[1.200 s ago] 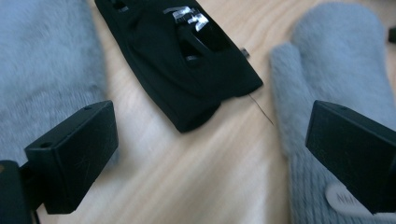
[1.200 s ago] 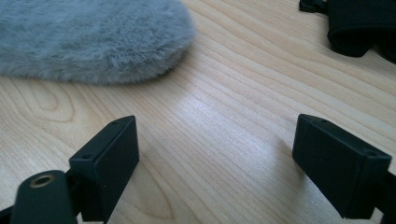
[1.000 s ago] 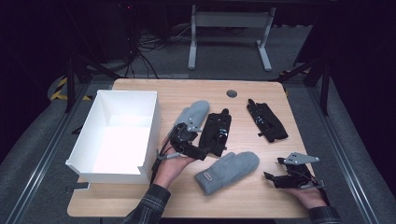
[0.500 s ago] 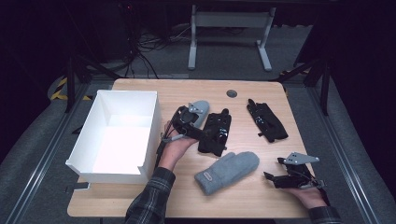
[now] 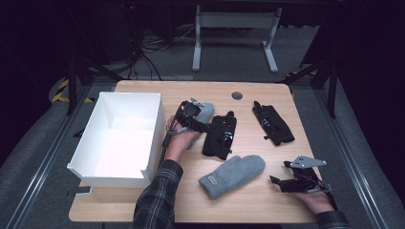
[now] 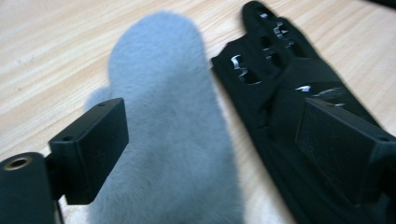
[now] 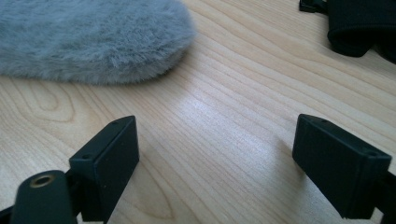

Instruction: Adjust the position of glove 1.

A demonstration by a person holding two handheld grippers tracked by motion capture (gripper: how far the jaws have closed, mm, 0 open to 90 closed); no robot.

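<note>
I start with the tabletop (image 5: 143, 210) and its biggest load, the white box (image 5: 122, 138) sitting on the left half, open side up. Next come four gloves: a black glove (image 5: 220, 136) mid-table, a second black glove (image 5: 273, 123) well apart to the right, a grey mitten (image 5: 232, 174) near the front edge, and the far grey mitten (image 5: 204, 112) — the one I am reaching for.

That far mitten lies straight ahead of my left tongs (image 5: 193, 109), its long axis running away from me in line with the jaws; in the left gripper view the far grey mitten (image 6: 163, 121) sits between them, with the black glove (image 6: 280, 88) just beside it on the right. The jaws have just been closing a little but stand wide, not yet pressing the fleece.

My right tongs (image 5: 289, 179) rest open near the right front corner, holding nothing, well apart from it all. I judge the room tight on the right of the mitten, freer toward the box.
</note>
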